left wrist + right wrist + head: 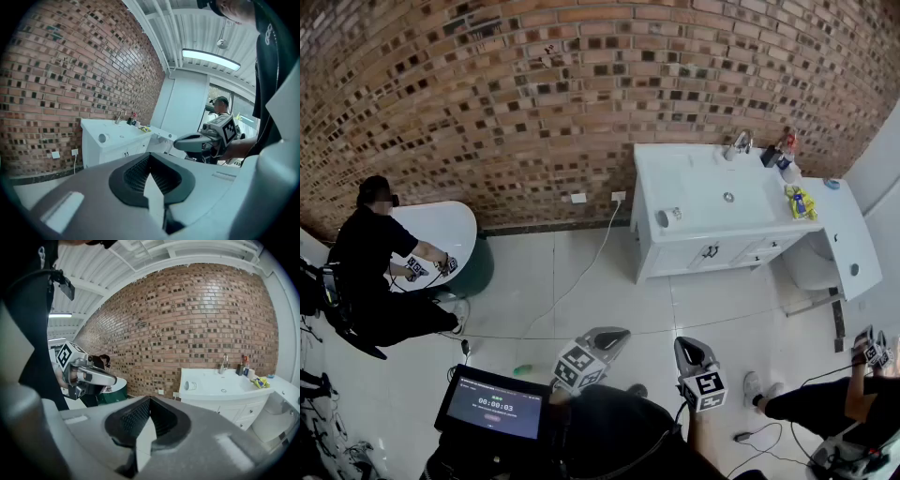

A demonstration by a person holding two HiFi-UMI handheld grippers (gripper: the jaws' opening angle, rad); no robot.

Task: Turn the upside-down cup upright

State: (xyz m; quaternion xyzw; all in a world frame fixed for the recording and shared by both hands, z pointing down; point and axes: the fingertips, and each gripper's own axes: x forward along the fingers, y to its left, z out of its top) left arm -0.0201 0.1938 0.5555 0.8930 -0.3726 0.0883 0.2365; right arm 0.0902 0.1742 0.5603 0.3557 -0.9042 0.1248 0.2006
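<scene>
A white cup (668, 218) lies on its side on the left part of the white vanity top (703, 178), left of the sink drain. It also shows far ahead in the left gripper view as the cup (102, 138) and in the right gripper view as the cup (190, 386). My left gripper (617, 333) and right gripper (686, 343) hover over the tiled floor, well short of the vanity and side by side. The jaws of the left gripper (150, 155) meet at the tips with nothing in them. The right gripper (149, 399) is likewise shut and empty.
A tap (737, 143), bottles (780, 153) and a yellow cloth (799, 202) sit at the vanity's back right. A person crouches by a white tub (441, 230) at left. Another person (825, 403) sits at right. A screen (492, 405) stands near me, and a cable (581, 272) crosses the floor.
</scene>
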